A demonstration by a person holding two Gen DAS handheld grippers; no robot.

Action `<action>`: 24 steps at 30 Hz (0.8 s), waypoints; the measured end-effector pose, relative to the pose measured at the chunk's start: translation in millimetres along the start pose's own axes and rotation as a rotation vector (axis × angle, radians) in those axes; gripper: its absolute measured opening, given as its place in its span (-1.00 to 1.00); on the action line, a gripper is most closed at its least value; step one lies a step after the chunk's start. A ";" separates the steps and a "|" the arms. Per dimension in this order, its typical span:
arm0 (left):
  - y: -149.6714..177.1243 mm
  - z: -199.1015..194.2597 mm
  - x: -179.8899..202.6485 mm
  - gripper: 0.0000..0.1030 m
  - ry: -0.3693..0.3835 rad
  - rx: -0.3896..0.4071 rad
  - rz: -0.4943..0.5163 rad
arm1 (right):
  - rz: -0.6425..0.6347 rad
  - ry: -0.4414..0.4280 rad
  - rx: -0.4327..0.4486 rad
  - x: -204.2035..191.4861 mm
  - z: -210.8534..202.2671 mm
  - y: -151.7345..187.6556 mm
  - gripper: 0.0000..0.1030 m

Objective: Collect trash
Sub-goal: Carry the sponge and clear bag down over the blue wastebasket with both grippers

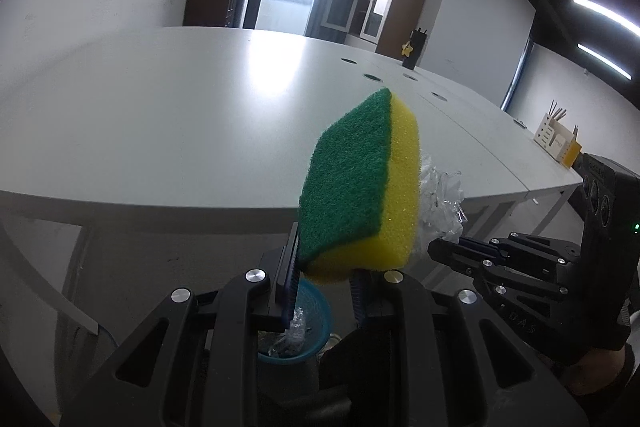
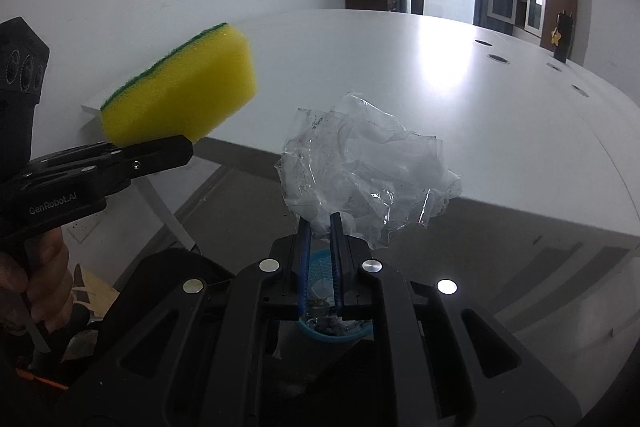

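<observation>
White and bare, the desk [image 1: 160, 115] stretches away ahead of both tools, its near edge just in front of them. The left hand-held gripper [image 1: 326, 279] has its jaws closed on the lower end of a yellow-and-green sponge [image 1: 356, 187], which stands up tilted above the fingers. Just to its right, the right hand-held gripper [image 2: 320, 231] is pinched nearly closed on the bottom of a crumpled clear plastic wrapper [image 2: 360, 171], most of the sheet ballooning free above the fingers. Below and between the jaws of each sits a blue bin [image 2: 332, 331] on the floor, some clear scraps already inside.

Judging from this, the drop is the step in hand. It would go best with the right tool lowered over the rim before opening, since the light wrapper could drift or cling to a finger. The sponge grip looks shallow, so keep it firm.
</observation>
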State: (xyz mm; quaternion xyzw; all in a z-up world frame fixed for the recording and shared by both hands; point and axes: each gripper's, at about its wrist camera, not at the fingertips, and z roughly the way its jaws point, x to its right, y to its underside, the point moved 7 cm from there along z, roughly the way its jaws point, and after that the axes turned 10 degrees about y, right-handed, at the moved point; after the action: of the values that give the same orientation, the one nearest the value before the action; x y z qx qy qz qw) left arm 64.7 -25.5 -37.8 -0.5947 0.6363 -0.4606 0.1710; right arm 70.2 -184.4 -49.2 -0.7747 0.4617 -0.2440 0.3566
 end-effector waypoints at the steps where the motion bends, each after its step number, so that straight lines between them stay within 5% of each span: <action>1: 5.7 -0.6 4.5 -0.61 0.001 -0.005 0.007 | -0.001 -0.001 -0.004 -0.6 -2.6 6.8 -0.83; 10: 72.4 17.0 -2.1 -0.60 -0.018 -0.137 0.013 | -0.004 -0.028 -0.112 -9.9 0.9 74.8 -0.83; 24: 130.2 112.7 -78.3 -0.61 -0.099 -0.344 -0.131 | 0.024 -0.063 -0.295 -11.2 99.3 110.8 -0.83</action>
State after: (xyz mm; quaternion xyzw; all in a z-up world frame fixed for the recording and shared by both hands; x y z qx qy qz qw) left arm 91.2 -14.2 -224.7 -0.6771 0.6566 -0.3253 0.0675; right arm 75.4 -177.4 -198.2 -0.8203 0.4905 -0.1448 0.2560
